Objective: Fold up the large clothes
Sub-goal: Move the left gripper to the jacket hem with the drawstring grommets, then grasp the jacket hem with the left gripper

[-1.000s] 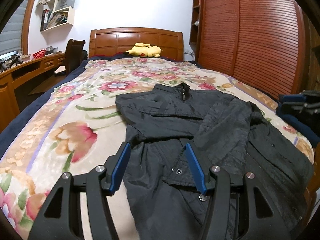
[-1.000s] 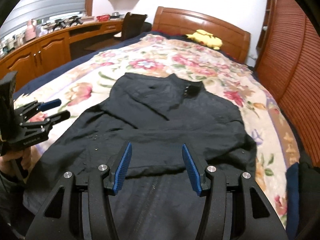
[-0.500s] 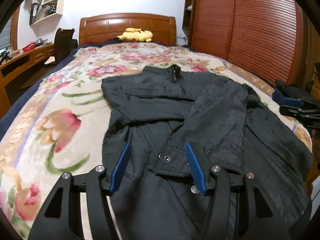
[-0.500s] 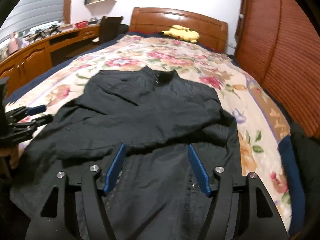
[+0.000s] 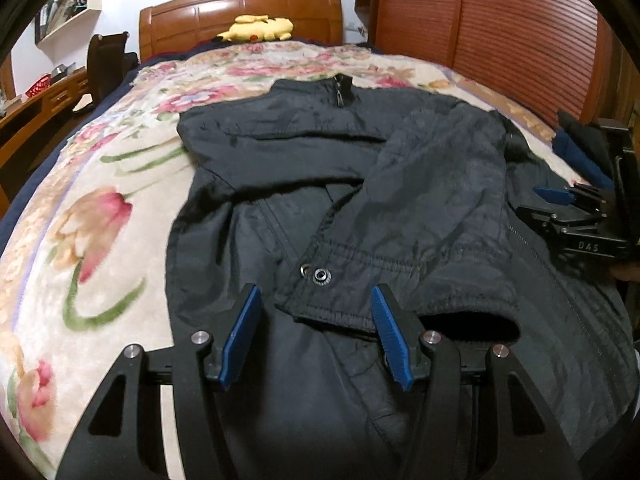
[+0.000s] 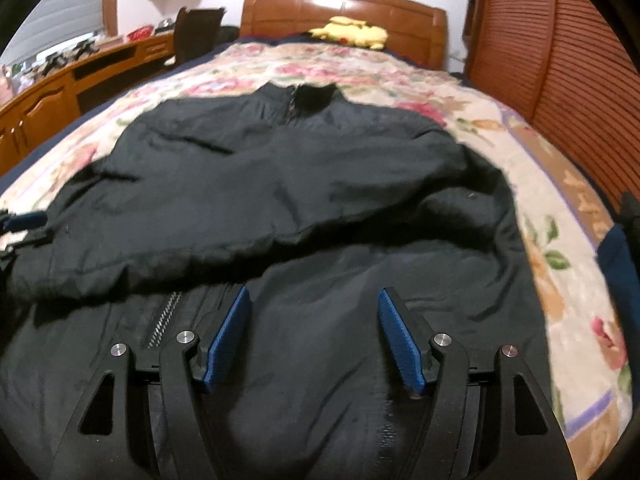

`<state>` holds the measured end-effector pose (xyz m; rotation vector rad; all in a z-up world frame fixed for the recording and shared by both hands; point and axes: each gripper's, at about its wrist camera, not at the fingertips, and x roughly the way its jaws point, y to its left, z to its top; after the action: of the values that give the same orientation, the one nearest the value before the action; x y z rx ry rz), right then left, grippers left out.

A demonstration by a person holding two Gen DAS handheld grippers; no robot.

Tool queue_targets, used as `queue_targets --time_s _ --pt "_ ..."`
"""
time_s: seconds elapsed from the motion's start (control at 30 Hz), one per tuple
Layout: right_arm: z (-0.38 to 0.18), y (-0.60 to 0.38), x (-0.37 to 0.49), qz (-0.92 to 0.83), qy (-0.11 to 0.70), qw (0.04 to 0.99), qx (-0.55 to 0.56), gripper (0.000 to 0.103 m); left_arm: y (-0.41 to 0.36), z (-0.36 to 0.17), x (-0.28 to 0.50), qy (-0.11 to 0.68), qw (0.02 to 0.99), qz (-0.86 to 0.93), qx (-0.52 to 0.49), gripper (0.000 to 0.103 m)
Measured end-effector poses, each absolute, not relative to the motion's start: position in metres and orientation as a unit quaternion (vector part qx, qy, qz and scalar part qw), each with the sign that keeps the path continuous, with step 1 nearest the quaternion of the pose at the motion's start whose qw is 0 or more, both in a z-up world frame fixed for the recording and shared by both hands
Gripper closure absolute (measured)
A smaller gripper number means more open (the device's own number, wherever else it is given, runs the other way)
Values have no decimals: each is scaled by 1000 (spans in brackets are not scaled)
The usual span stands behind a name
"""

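Note:
A large black jacket (image 5: 300, 136) lies spread on the floral bedspread (image 5: 100, 220), collar (image 5: 340, 88) toward the headboard. One sleeve is folded across its front, and the cuff (image 5: 400, 280) with a metal snap lies just ahead of my left gripper (image 5: 315, 296). That gripper hangs open over the jacket's lower left part with nothing pinched. My right gripper (image 6: 313, 294) stands open, wide, above the lower right front of the jacket (image 6: 280, 168), beside the zipper (image 6: 164, 316). Each gripper also shows at the edge of the other's view: right gripper (image 5: 576, 216), left gripper (image 6: 20, 220).
A yellow plush toy (image 5: 258, 28) rests by the wooden headboard (image 6: 344, 4). A slatted wooden wardrobe (image 5: 480, 40) runs along the bed's right side. A desk (image 6: 60, 88) and a dark chair (image 5: 106, 64) stand on the left. A dark blue cloth (image 6: 618, 272) lies at the bed's right edge.
Both grippers have dropped closer to the jacket and tilted further down. The right gripper's jaws have spread wider. The jacket itself has not moved.

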<state>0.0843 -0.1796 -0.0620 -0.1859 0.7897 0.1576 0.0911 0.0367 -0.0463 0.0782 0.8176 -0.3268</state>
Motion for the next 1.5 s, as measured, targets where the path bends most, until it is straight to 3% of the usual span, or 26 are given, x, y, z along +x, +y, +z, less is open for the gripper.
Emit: queue_targets --time_s 0.47,0.67,0.7,0.77,0.93,1.0,1.5 --pt "-72 -183 82 86 391 911 -96 33 33 -53 94 414 894 -164 49 47" --pt "-70 -185 81 95 392 910 -92 33 32 -55 97 422 889 -174 46 52" --pt "-71 -184 82 96 392 910 -92 33 31 -55 97 423 886 -184 44 62" --pt "-71 -183 82 96 392 910 -92 32 29 -56 96 423 885 -187 48 65" --pt "-71 -182 83 96 391 911 -93 32 26 -52 93 414 889 -189 59 88" --pt "-71 -182 82 96 392 910 -93 32 25 -50 92 408 891 -186 64 92" --pt "-70 -182 84 106 395 909 -84 32 57 13 125 357 921 -123 94 94"
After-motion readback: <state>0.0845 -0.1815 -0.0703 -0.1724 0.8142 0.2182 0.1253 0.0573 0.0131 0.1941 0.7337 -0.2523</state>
